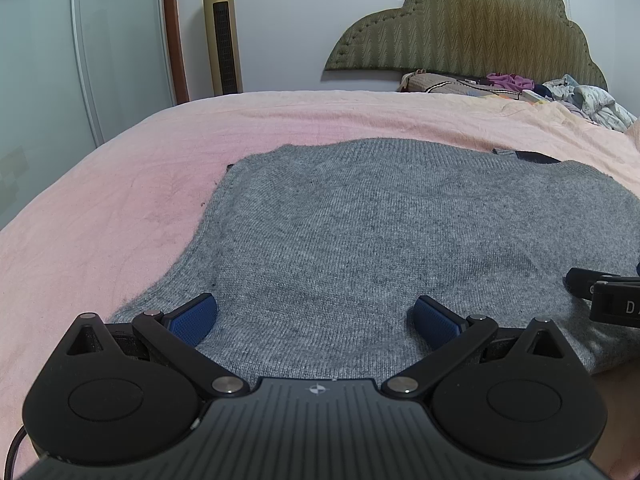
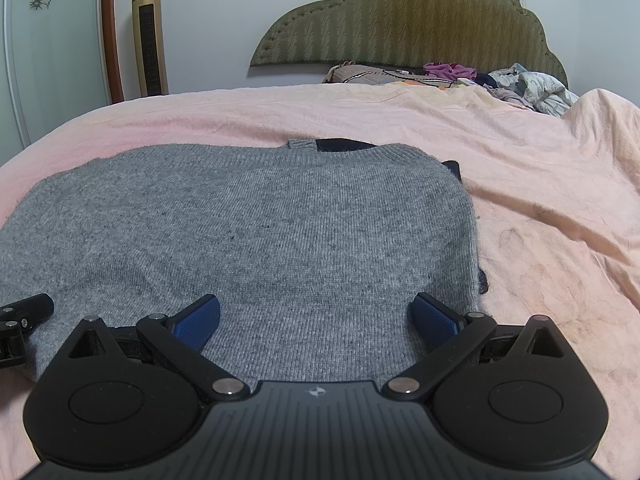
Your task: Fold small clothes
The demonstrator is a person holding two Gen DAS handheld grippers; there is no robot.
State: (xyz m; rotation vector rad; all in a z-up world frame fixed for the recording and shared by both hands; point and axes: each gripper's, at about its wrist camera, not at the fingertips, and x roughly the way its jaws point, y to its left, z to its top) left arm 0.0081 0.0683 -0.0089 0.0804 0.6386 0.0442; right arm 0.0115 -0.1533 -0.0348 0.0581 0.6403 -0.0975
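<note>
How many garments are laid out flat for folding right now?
1: the grey sweater, spread on the pink sheet under both open grippers, left and right. More clothes sit heaped by the headboard; that heap may hide others.

- Left wrist view: we look low and close over the left gripper [image 1: 315,316] across the sweater [image 1: 380,232], toward the headboard [image 1: 472,28].
- Right wrist view: same facing, from the sweater's right side, over the right gripper [image 2: 316,314].
- Both share sweater, pink bed [image 2: 540,184], headboard, tower fan [image 1: 222,32].
</note>
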